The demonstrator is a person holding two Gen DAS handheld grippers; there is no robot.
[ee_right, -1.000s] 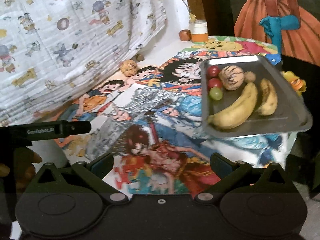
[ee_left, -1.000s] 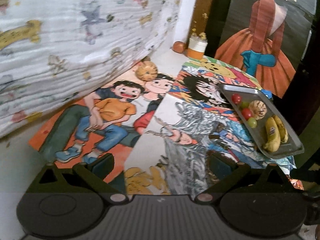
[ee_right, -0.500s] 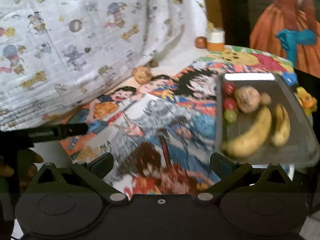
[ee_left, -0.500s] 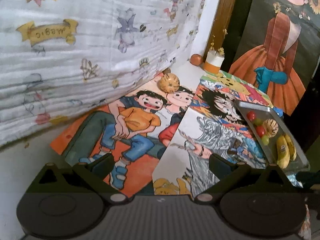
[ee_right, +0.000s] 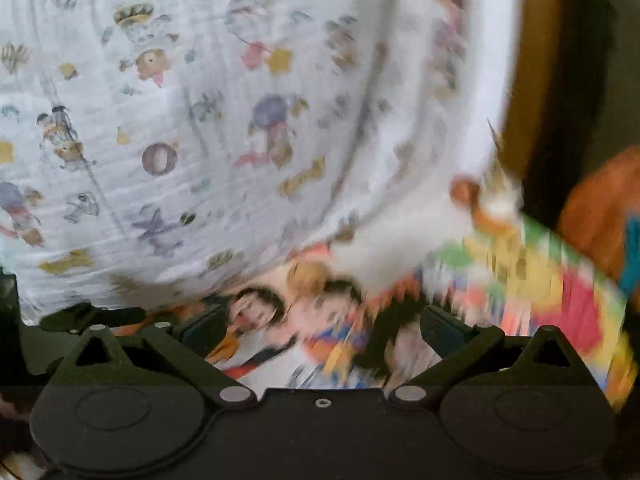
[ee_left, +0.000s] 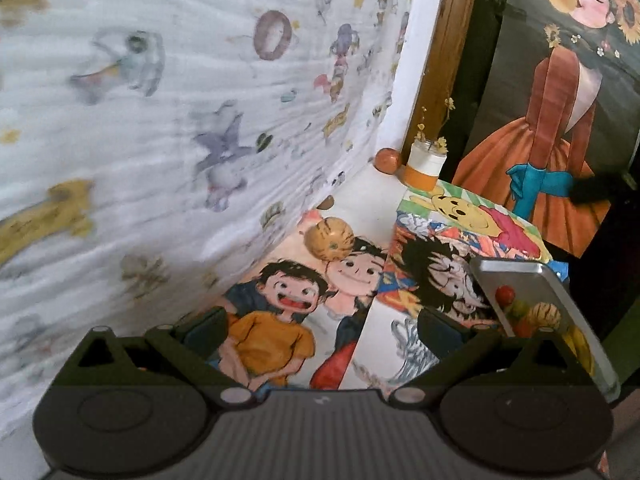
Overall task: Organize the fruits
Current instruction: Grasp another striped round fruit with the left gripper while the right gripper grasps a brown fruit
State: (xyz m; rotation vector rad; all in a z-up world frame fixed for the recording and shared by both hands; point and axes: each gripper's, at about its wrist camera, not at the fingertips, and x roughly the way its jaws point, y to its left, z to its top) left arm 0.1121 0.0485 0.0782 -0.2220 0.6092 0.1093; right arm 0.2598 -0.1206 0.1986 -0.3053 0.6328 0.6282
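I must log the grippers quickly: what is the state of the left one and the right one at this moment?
Left gripper: open, holding nothing.
Right gripper: open, holding nothing; the view is blurred.

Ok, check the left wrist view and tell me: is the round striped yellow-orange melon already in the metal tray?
No, the round striped yellow-orange melon lies on the cartoon poster by the printed cloth, apart from the metal tray.

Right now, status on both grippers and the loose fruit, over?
Left gripper open, empty. Right gripper open, empty, view blurred. Round striped orange-yellow fruit loose by the printed white cloth, outside the metal tray. Nothing blocks it.
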